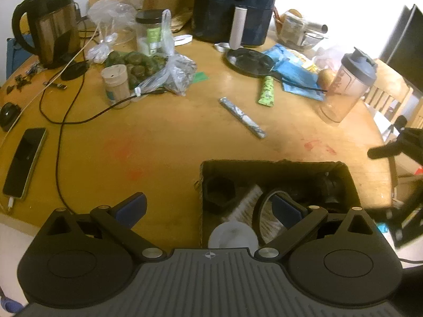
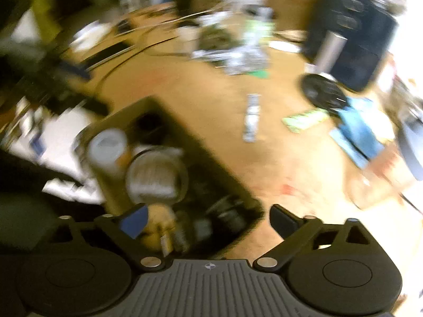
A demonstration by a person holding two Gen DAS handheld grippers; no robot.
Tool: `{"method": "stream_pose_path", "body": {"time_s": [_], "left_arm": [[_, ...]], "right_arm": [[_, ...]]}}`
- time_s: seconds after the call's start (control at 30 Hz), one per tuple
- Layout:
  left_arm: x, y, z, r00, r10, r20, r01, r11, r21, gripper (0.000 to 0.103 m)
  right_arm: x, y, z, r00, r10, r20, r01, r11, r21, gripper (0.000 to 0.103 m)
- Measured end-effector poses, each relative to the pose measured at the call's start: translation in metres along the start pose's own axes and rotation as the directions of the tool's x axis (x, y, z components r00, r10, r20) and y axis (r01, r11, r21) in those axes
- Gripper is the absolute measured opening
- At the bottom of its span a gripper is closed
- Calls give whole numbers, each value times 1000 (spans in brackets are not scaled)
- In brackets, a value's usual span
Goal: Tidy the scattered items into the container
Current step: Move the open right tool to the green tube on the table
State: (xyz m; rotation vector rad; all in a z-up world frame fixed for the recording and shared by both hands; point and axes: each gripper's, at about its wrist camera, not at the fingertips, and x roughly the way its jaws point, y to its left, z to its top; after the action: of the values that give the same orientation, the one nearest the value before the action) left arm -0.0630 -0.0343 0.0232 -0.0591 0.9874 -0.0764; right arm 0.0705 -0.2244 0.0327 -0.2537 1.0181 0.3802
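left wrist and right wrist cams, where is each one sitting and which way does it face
Left wrist: on the left gripper, low at the near table edge, facing across the round wooden table toward the dark blue air fryer; its open blue-padded fingers show, one over the open brown cardboard box.
Right wrist: on the right gripper, blurred, above that box's right side, facing the same way; open fingers show.
Shared: box, air fryer, silver foil-wrapped stick, green packet.

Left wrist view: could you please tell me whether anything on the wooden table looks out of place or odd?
Yes. Two wrapped sticks, one silver and one green, lie loose beyond the brown cardboard box, and red smears stain the round wooden table.
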Motion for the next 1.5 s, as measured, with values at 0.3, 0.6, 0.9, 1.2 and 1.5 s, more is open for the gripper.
{"method": "stream_pose_path", "body": {"time_s": [0.3,0.6,0.9,1.2,1.5], "left_arm": [[5,-2,7,1000,-19,-2,19,999,29,103],[8,2,14,1000,-25,-6,25,999,37,103],[13,12,21,1000,-22,-15,22,999,36,103],[17,22,27,999,-11,-31,12,1000,28,103],[18,31,32,999,1,-40,0,1000,19,103]], "right_arm": [[-3,-48,3,994,-105,8,97,946,309,103],[5,-70,14,981,-193,-7,188,943,276,100],[19,-93,35,974,-226,6,217,940,264,91],[44,-109,57,970,-239,43,216,929,300,88],[84,-124,80,971,-235,51,205,919,337,71]]}}
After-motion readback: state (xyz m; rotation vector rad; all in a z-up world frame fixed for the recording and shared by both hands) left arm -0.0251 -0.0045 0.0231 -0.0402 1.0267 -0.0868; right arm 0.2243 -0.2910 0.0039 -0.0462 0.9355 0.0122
